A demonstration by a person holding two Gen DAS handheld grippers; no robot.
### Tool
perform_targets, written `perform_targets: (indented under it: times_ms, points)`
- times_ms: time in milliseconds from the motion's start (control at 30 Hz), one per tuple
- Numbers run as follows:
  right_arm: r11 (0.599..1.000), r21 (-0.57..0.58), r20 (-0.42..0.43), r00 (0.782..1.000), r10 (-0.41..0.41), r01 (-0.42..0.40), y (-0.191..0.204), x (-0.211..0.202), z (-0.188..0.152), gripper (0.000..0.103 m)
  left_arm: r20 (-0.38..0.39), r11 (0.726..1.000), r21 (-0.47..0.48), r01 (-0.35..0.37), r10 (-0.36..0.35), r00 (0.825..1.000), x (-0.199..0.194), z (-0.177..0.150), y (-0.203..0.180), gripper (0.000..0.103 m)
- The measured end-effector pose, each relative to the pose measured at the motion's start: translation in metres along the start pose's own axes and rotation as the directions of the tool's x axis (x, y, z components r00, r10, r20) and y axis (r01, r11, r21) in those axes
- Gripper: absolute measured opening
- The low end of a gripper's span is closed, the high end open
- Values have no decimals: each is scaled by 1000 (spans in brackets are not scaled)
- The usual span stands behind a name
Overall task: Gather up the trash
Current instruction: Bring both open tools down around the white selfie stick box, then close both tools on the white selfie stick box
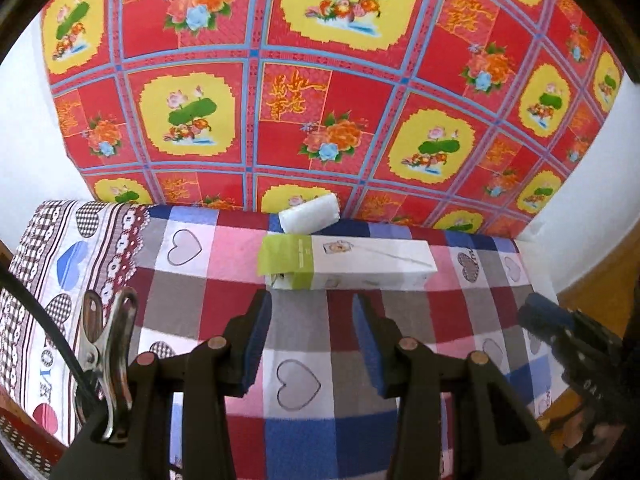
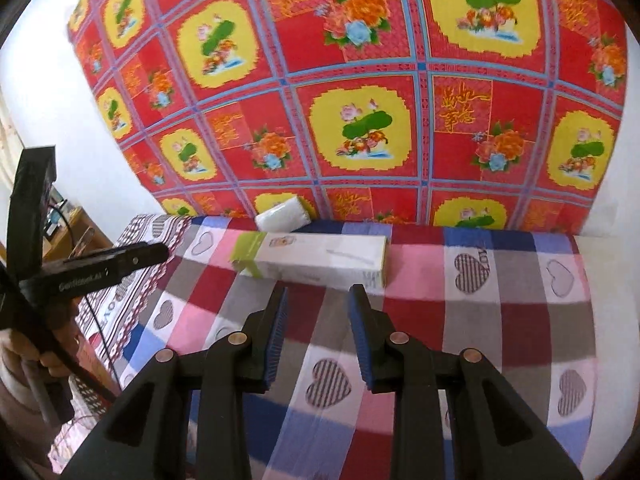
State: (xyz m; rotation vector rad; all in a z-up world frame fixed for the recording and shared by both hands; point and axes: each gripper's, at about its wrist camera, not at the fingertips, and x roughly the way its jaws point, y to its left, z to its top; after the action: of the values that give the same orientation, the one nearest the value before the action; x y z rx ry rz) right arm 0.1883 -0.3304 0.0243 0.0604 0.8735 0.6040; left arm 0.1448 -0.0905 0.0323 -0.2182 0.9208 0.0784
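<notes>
While both grippers hang over the checked cloth (image 1: 304, 320), the task's likeliest piece of trash, a long white carton with a green end (image 1: 348, 266), lies flat on that cloth just ahead of them, its long axis running across both views rather than along the fingers. Behind it, at the foot of the red flowered sheet (image 1: 256, 80), sits a small white packet (image 1: 309, 213), touching or nearly touching the carton's far edge; which, the pictures do not settle.

The left gripper (image 1: 312, 308) has its 2 jaws apart with nothing between them, and the carton's green end sits straight beyond the gap. The right gripper (image 2: 318, 300) also stands with jaws apart and empty; its tips look almost at the carton (image 2: 316, 258), about mid-length.

Judging from this, the right gripper seems slightly nearer. Because the carton lies crosswise, either gripper could probably pinch it across its narrow width by moving straight forward.
</notes>
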Motion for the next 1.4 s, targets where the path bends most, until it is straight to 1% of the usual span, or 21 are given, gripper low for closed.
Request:
perform_targets:
  times_ms: [100,200,267,333,400,467,533,633,833,967,1033,1133,1400]
  points:
    - [999,23,-20,1000,24,-24,-13,22,11,39,-18,1000,-20,-12,11,1000,21,10,-1,44]
    - [999,34,-38,999,33,-32,-24,43,19,40,-38,999,-54,-9,7,999,42,18,0,44]
    - [998,48,-53,998,42,-39,-31,56,24,40,-54,999,-52,-14,11,999,56,22,-2,44]
    - [997,66,-70,996,53,-49,-38,71,28,42,-76,999,-38,-26,23,997,72,25,-4,46]
    - [996,74,-80,995,58,-52,-42,81,30,44,-89,998,-42,-38,34,995,84,25,-4,51]
    - [996,75,-95,994,58,-51,-45,93,32,44,-100,998,-52,-46,41,994,95,26,-3,52]
    - [996,73,-114,992,61,-53,-46,104,32,44,-111,997,-57,-59,53,992,106,27,-1,57]
    - [997,60,-134,989,57,-49,-47,118,32,44,-126,994,-76,-79,69,990,121,30,4,58]
    - [998,62,-176,983,45,-35,-54,141,30,44,-169,989,-105,-101,82,982,145,31,13,58]
    - [997,59,-192,980,52,-42,-56,150,28,45,-199,990,-108,-89,66,978,157,29,13,59]
    - [998,55,-195,979,53,-43,-56,154,29,45,-185,988,-126,-85,61,981,158,28,14,59]
    - [998,49,-201,978,50,-41,-56,158,29,47,-185,986,-153,-63,34,982,161,26,17,60]
    - [998,47,-213,976,49,-40,-56,167,29,52,-170,982,-186,-38,6,985,168,25,17,66]
